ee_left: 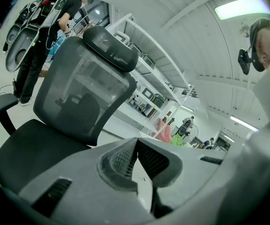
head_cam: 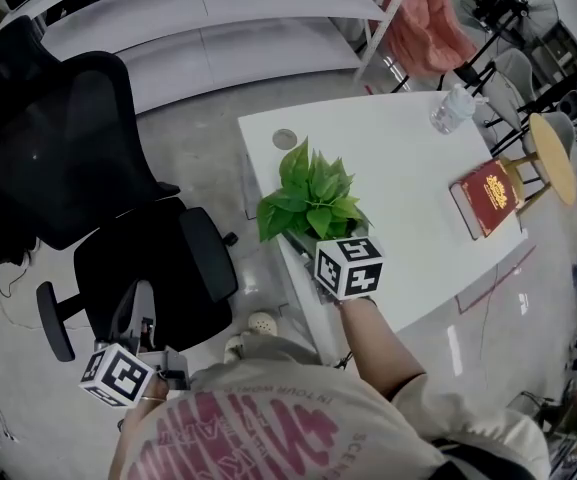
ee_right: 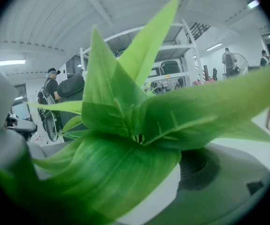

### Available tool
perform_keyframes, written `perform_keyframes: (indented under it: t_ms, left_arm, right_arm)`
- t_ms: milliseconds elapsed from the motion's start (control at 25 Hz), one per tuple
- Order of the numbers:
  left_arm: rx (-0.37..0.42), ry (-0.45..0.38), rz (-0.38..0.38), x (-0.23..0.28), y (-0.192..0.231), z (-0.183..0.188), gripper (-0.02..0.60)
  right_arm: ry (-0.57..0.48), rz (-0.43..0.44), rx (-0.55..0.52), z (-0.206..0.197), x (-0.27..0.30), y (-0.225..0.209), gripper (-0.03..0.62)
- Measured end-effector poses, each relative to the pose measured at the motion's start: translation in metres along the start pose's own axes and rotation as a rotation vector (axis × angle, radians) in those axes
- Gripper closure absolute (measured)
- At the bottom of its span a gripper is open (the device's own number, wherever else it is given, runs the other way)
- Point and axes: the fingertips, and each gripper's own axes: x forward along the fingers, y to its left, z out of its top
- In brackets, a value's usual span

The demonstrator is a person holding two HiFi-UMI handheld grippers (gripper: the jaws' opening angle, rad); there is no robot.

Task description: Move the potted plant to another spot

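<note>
White bench (head_cam: 408, 183) stretches across an open workshop with grey floor, and the potted plant (head_cam: 308, 200) stands on it close to the front left edge, the side nearest the person. That spot puts it in easy reach of the right arm. A red book (head_cam: 488, 196) lies well apart toward the far right, and a water bottle (head_cam: 453, 109) stands near the back corner, so plenty of bare top is left for a new spot.

The right gripper (head_cam: 348, 265) sits just beside the plant, low on its near side. In the right gripper view the green leaves crowd the lens. The jaws stand apart on either side of the plant, with only the right jaw's dark pad showing clear of the foliage. The pot itself is hidden under the leaves, so whether the jaws already press on it cannot be made out. I judge this to be the grasp stage of the move, with the gripper pushed in deep to reach the pot rather than the soft leaves.

The left gripper (head_cam: 118, 373) hangs low and off the bench beside a black office chair (head_cam: 78, 168), out of the way. Its jaws are together with nothing between them, pointing at the chair's back.
</note>
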Motion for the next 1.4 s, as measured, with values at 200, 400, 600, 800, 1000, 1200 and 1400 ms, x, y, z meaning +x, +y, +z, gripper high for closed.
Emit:
perform_keyframes:
  t_ms: [200,400,600,800,1000,1200,1400]
  left_arm:
    - [0.013,0.006,-0.006,0.002,0.000,0.002,0.577]
    - [0.023,-0.003,-0.008,0.000,-0.001,0.008,0.578]
    - [0.030,-0.003,-0.017,0.001,-0.003,0.011,0.578]
    - [0.036,0.000,-0.036,0.003,-0.009,0.011,0.578]
    - [0.043,-0.012,-0.035,0.001,-0.008,0.016,0.578]
    - [0.040,-0.023,-0.030,0.000,-0.003,0.017,0.577]
    - [0.032,-0.032,-0.046,-0.002,-0.003,0.022,0.578]
  right_arm:
    - [0.000,0.009,-0.002,-0.001,0.000,0.000,0.063]
    - [0.005,0.003,0.000,-0.001,0.000,-0.001,0.063]
    - [0.018,0.004,-0.001,-0.001,0.000,0.000,0.063]
    - [0.024,-0.001,0.000,-0.001,0.000,0.000,0.063]
    - [0.013,-0.020,0.014,-0.002,0.001,-0.001,0.063]
    - [0.009,-0.031,0.016,-0.002,0.002,-0.001,0.063]
    - [0.016,-0.056,0.011,-0.003,0.001,-0.002,0.062]
